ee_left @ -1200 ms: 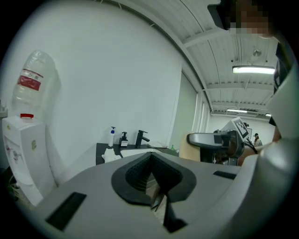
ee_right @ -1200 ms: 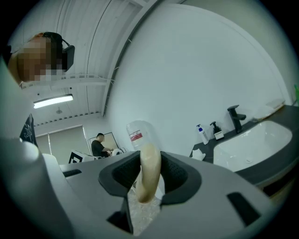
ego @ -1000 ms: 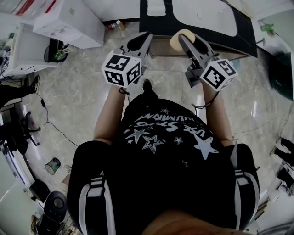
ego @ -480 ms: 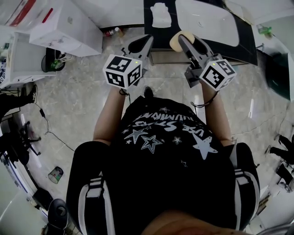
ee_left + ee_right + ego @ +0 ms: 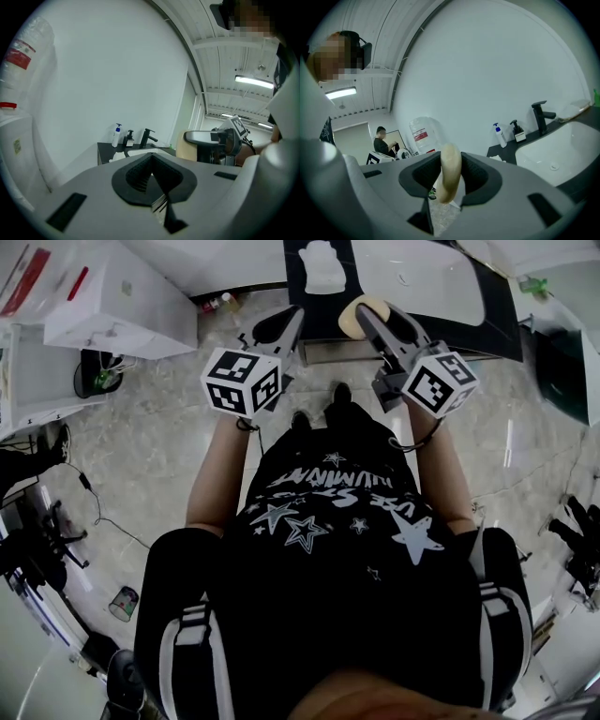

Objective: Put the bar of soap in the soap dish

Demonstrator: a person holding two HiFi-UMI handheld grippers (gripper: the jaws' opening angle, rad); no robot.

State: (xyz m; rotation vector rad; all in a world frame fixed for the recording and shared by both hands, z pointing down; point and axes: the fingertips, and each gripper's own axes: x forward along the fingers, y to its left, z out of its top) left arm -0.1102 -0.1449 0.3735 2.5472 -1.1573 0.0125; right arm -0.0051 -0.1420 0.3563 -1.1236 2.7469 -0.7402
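Both grippers are held out ahead of the torso, side by side and well apart, pointed nearly level. The left gripper (image 5: 287, 322) is seen with its jaws brought together, pad against pad. The right gripper (image 5: 367, 313) is closed on a pale bar of soap (image 5: 449, 174), which is pinched edgewise between the ribbed pads and reaches below them. The left forearm (image 5: 214, 479) and the right forearm (image 5: 442, 474) are stretched forward with sleeves ending above the elbows. The left marker cube (image 5: 242, 381) and the right marker cube (image 5: 441, 382) are seen just beyond the wrists.
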